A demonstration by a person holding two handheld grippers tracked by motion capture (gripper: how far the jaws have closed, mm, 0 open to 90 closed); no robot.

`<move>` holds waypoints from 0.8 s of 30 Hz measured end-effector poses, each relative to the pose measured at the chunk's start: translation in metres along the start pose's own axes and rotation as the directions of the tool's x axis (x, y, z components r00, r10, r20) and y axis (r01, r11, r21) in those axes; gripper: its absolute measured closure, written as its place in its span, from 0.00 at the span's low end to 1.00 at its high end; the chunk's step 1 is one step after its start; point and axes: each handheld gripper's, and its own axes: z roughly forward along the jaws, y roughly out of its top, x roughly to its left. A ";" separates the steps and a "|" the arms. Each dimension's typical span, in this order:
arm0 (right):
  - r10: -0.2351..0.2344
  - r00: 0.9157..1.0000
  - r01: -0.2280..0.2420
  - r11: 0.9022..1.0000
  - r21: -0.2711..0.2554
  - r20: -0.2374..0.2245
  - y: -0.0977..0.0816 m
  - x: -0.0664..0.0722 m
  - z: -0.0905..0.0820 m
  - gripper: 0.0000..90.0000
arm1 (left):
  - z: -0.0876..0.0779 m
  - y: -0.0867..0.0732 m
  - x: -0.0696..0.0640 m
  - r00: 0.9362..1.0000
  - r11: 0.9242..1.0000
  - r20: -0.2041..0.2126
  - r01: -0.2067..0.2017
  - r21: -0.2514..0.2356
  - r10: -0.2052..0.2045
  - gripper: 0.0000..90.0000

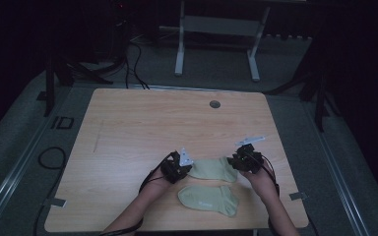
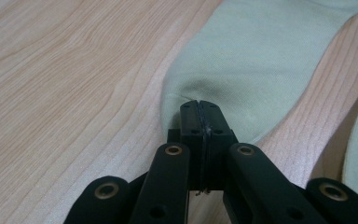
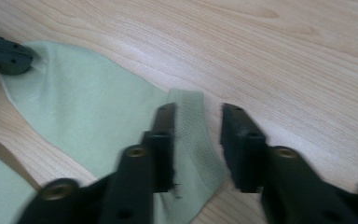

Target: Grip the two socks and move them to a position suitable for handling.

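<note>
My left claw (image 2: pixel 199 106) pinches the toe of the soft, limp sock (image 1: pixel 212 168) at centre-frame on the tabletop (image 1: pixel 142 123); my right claw (image 3: pixel 198 121) stands open astride its ribbed cuff (image 3: pixel 193 140), the firmest place to grip.

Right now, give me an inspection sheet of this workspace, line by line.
Surface: light wooden table, round grommet near its far edge.
Job's things: two pale green socks; upper sock stretched between the grippers, lower sock flat, nearer the person.
Clutter: nothing seen.
Grippers: left gripper shut on the upper sock's toe end; right gripper open, jaws astride the ribbed cuff.
Cables: black cables on the floor behind; one loop left of the table.
Surroundings: dim room, white frame legs beyond.
</note>
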 end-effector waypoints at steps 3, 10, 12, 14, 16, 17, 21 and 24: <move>-0.035 0.999 0.035 0.999 0.026 -0.004 -0.002 0.005 0.004 0.95 | 0.000 0.001 0.000 1.000 1.000 0.001 -0.003 0.002 0.003 0.99; -0.025 1.000 0.025 0.998 0.059 -0.002 -0.006 0.006 0.023 0.98 | 0.001 0.001 0.002 1.000 1.000 0.001 -0.006 -0.001 0.006 0.99; -0.023 1.000 0.022 0.997 0.073 0.010 -0.006 0.003 0.028 0.98 | 0.002 0.002 0.002 1.000 1.000 0.001 0.000 0.001 0.000 0.99; -0.004 1.000 0.003 0.997 0.071 0.010 -0.007 -0.001 0.030 0.98 | 0.002 0.002 0.002 1.000 1.000 -0.001 0.001 0.001 -0.001 0.99; -0.006 1.000 0.005 0.997 0.072 0.019 -0.007 -0.004 0.030 0.98 | 0.001 0.001 0.002 1.000 1.000 -0.002 0.002 0.001 -0.002 0.99; 0.008 1.000 -0.010 0.997 0.071 0.028 -0.007 -0.008 0.029 0.97 | 0.001 0.001 0.002 1.000 1.000 0.001 0.009 -0.002 -0.009 0.99; 0.007 1.000 -0.009 0.998 0.065 0.027 -0.007 -0.007 0.028 0.89 | 0.002 0.002 0.003 0.999 0.999 0.020 0.037 -0.003 -0.037 0.96; 0.005 1.000 -0.006 0.999 0.041 0.014 -0.005 -0.004 0.022 0.78 | -0.002 0.005 0.001 0.999 1.000 0.034 0.029 -0.003 -0.029 0.83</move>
